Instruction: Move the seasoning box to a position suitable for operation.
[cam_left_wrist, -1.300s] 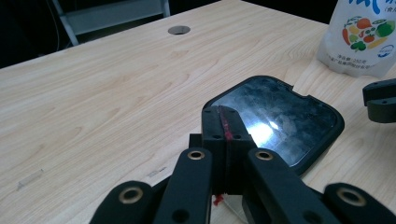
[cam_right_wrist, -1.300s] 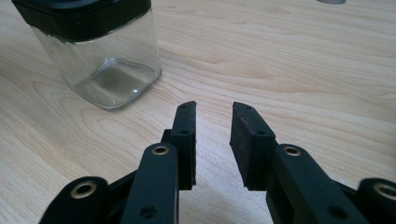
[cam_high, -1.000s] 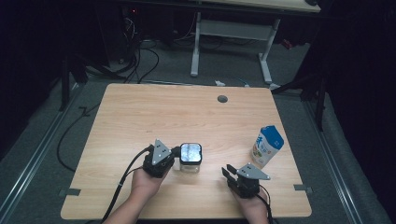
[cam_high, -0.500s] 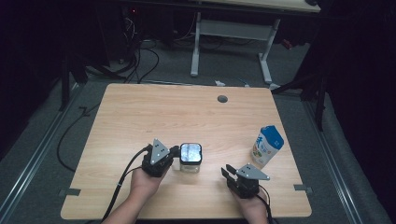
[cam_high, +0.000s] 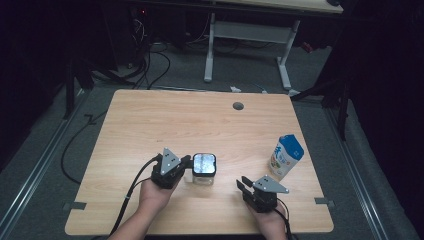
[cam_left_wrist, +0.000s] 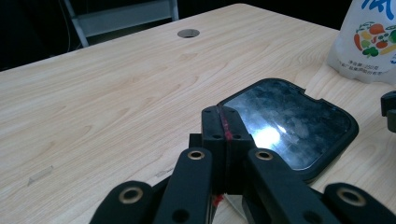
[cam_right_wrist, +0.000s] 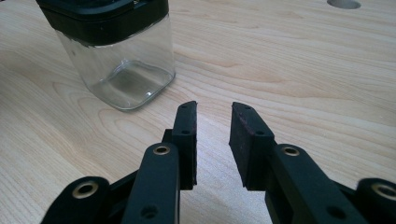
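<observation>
A clear square jar with a black lid (cam_high: 204, 169) stands on the wooden table (cam_high: 200, 125), near its front. My left gripper (cam_high: 187, 163) lies just left of the jar. Its jaws are pressed together with nothing between them. In the left gripper view the gripper (cam_left_wrist: 223, 119) has its tips at the near edge of the glossy lid (cam_left_wrist: 289, 126). My right gripper (cam_high: 243, 183) rests near the front right, apart from the jar. In the right gripper view the gripper (cam_right_wrist: 214, 116) stands partly open over bare wood, with the jar (cam_right_wrist: 116, 60) ahead to its left.
A blue and white carton (cam_high: 286, 157) stands upright at the table's right side, close beyond my right gripper, and also appears in the left gripper view (cam_left_wrist: 369, 42). A round cable hole (cam_high: 238, 106) sits near the far edge. Desk legs and cables lie on the floor beyond.
</observation>
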